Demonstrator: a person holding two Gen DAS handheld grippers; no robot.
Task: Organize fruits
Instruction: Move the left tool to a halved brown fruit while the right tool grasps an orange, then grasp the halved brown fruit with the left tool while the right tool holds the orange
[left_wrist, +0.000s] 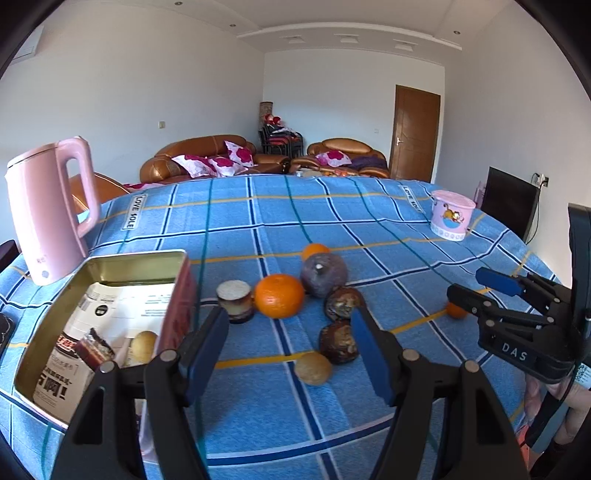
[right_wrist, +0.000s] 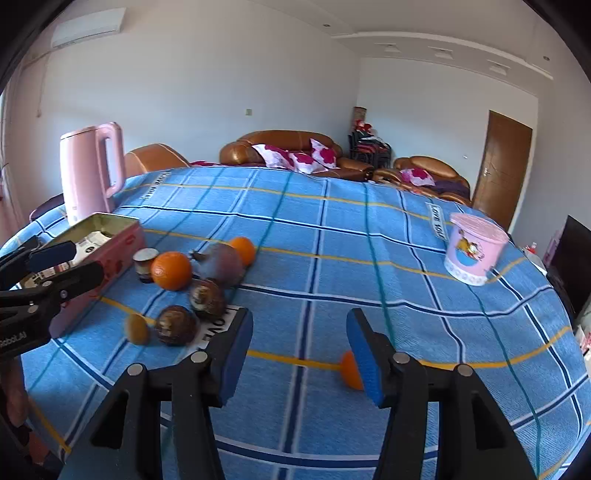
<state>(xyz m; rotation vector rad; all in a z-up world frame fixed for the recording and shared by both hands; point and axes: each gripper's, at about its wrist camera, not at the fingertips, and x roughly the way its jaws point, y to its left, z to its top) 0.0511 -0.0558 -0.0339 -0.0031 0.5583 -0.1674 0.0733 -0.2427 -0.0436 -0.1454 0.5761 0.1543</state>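
A cluster of fruit lies mid-table: a large orange (left_wrist: 279, 295), a purple round fruit (left_wrist: 323, 275), a second orange (left_wrist: 314, 251) behind it, two dark brown fruits (left_wrist: 343, 302) and a small tan fruit (left_wrist: 313, 369). An open tin box (left_wrist: 136, 258) at the left holds papers and another tan fruit (left_wrist: 142, 345). My left gripper (left_wrist: 291, 350) is open above the near fruits, touching none. My right gripper (right_wrist: 301, 356) is open and empty. A small orange (right_wrist: 349, 371) lies on the cloth, partly hidden behind the right gripper's right finger.
A short jar (left_wrist: 235, 299) stands beside the large orange. A pink kettle (left_wrist: 48, 214) stands behind the tin. A pink tub (left_wrist: 452, 214) sits at the far right. The blue checked cloth (right_wrist: 332, 240) covers the round table, whose edge curves away near the tub.
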